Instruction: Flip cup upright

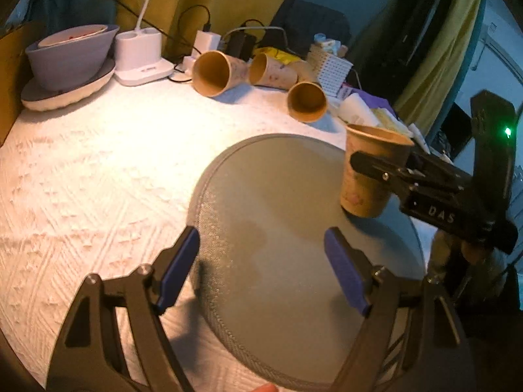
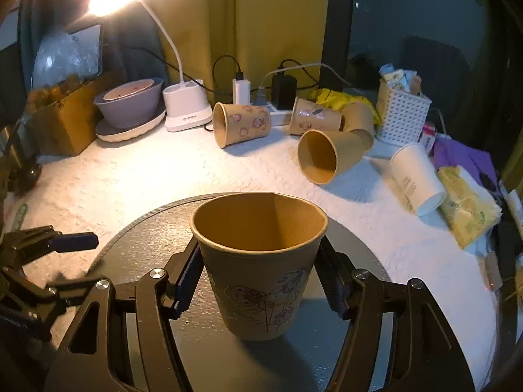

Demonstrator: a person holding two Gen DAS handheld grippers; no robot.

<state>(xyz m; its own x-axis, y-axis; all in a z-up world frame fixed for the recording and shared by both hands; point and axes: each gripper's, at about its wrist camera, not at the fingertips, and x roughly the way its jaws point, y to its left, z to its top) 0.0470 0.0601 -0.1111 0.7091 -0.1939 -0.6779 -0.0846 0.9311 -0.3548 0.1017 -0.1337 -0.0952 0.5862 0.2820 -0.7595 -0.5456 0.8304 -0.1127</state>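
Cup [image 2: 258, 261] of light, crushable paper stands upright on grey mat [image 2: 157, 228], right gripper [image 2: 260, 281] clasping its mid-wall; left gripper [image 1: 261, 268] gapes empty

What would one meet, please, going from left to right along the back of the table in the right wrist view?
Grey bowl on a plate → white lamp base → tipped brown paper cup with pink print → white perforated plastic basket.

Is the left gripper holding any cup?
No, the left gripper is open over the grey mat with nothing between its fingers.
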